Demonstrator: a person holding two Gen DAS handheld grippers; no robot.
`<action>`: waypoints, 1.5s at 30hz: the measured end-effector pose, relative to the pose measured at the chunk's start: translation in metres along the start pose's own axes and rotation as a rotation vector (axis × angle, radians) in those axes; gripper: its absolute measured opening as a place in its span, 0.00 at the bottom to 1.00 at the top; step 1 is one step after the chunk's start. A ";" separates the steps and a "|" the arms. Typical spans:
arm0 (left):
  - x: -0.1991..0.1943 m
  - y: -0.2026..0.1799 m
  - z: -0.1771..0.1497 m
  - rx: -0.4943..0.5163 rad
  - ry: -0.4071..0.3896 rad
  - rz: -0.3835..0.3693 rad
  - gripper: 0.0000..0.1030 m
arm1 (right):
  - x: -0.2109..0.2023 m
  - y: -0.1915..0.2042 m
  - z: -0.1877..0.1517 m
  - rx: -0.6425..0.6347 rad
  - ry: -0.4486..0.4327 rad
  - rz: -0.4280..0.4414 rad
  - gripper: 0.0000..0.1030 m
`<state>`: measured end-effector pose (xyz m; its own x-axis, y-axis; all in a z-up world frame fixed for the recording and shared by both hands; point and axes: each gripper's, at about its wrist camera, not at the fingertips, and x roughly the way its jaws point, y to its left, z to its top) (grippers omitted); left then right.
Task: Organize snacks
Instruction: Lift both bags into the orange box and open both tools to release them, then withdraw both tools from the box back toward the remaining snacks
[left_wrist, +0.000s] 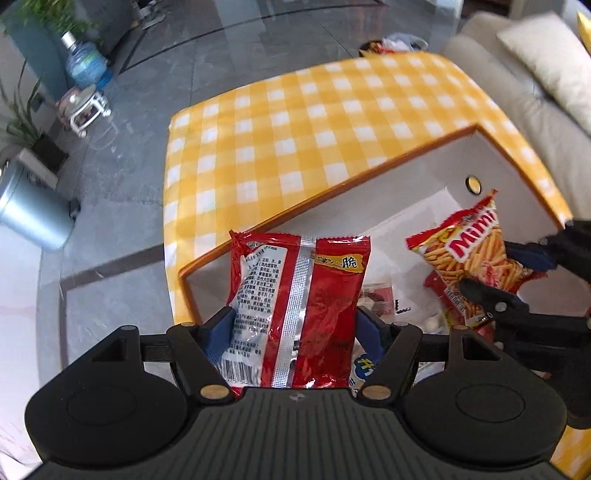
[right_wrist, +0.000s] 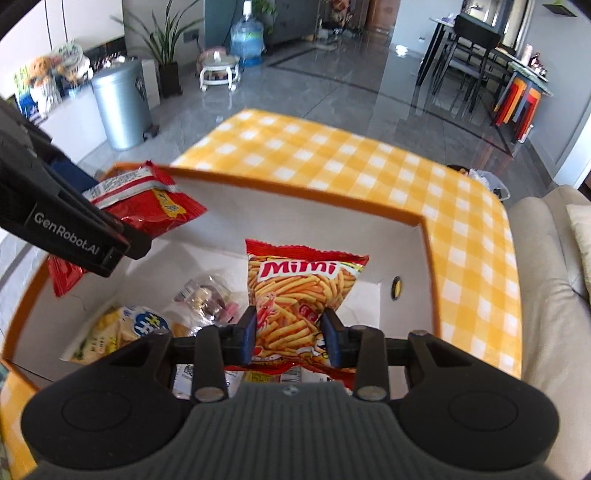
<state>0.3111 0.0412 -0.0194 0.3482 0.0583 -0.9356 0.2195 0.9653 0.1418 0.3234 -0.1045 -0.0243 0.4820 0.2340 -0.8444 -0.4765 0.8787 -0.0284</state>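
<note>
My left gripper (left_wrist: 293, 328) is shut on a red snack bag (left_wrist: 295, 295) with its printed back facing me, held above the white box (left_wrist: 406, 184) with an orange rim. My right gripper (right_wrist: 291, 338) is shut on a Mimi fries bag (right_wrist: 299, 291), held upright over the same box (right_wrist: 369, 229). The Mimi bag (left_wrist: 472, 254) and right gripper (left_wrist: 509, 280) show at the right of the left wrist view. The red bag (right_wrist: 147, 206) and left gripper show at the left of the right wrist view. Several other snack packets (right_wrist: 136, 328) lie in the box.
The box sits on a table with a yellow checked cloth (right_wrist: 332, 155). A beige sofa (right_wrist: 554, 295) is on the right. A metal bin (right_wrist: 122, 103), a water jug (right_wrist: 247, 37) and plants stand on the tiled floor beyond.
</note>
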 end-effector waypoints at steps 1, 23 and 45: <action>0.001 -0.004 0.002 0.029 0.002 0.006 0.78 | 0.006 0.000 0.001 -0.008 0.013 0.000 0.33; 0.041 -0.016 0.003 0.051 0.123 0.019 0.82 | 0.053 0.002 0.002 -0.044 0.159 0.004 0.34; -0.026 0.017 -0.029 -0.078 -0.086 0.006 0.83 | 0.054 0.014 0.016 0.007 0.132 -0.018 0.34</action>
<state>0.2794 0.0634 -0.0025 0.4271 0.0451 -0.9031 0.1469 0.9820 0.1185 0.3544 -0.0732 -0.0616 0.3891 0.1618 -0.9069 -0.4632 0.8853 -0.0407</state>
